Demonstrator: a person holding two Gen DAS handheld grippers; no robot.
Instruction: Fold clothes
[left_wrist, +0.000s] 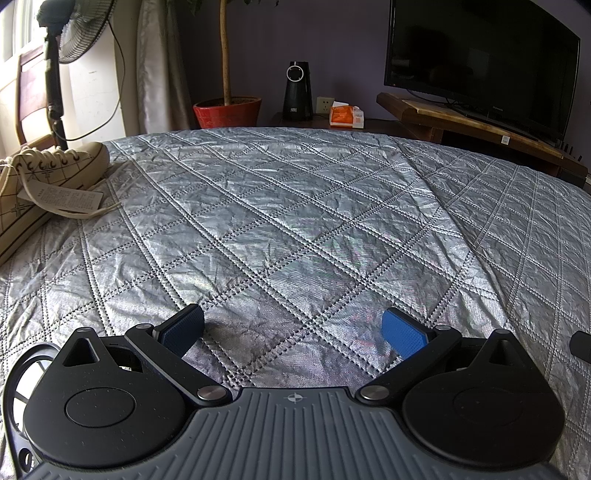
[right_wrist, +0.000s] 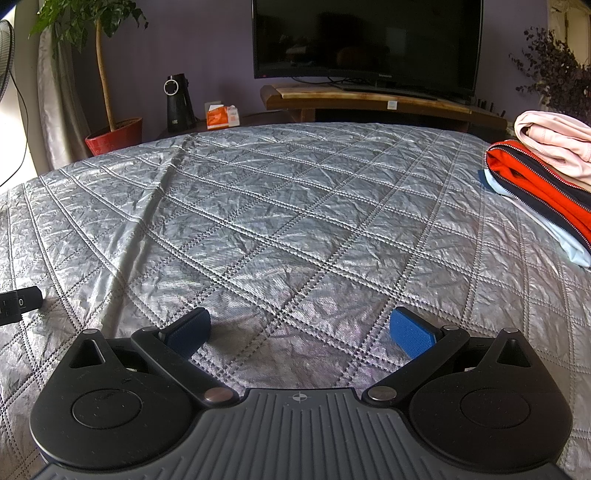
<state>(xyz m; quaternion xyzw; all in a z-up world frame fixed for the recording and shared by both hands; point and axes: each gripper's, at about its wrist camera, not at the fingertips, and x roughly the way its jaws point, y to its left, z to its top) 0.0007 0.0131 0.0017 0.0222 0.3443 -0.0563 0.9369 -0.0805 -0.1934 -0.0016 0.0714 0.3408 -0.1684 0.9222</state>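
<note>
- The left gripper (left_wrist: 293, 330) sits low over the silver quilted bedspread (left_wrist: 295, 221), its blue pads spread wide, with nothing between them
- The right gripper (right_wrist: 301, 330) is in the same state: jaws far apart, empty, low over the same quilt, pointing at 12 o'clock toward the television (right_wrist: 367, 40)
- The clothes are a stack (right_wrist: 543, 184) at about 2 o'clock in the right wrist view, at the right edge of the bed: a pink garment (right_wrist: 554, 144) on top, an orange and navy zipped piece (right_wrist: 532, 184) under it, a pale blue one at the bottom
- The stack shows only in the right wrist view; the left wrist view has no clothing at all, just a pair of cream sneakers (left_wrist: 48, 177) with a paper tag at 10 o'clock
- So the right gripper looks the nearer one, and the pile lies well apart from it, off to its right and ahead
- The stack's long side runs roughly from 11 to 5 o'clock, with the zipped edge facing the gripper
- The pile already looks folded; whether any piece still needs work I cannot tell
- The left gripper's fingertip pokes in at 9 o'clock of the right view, so the two tools sit side by side
</note>
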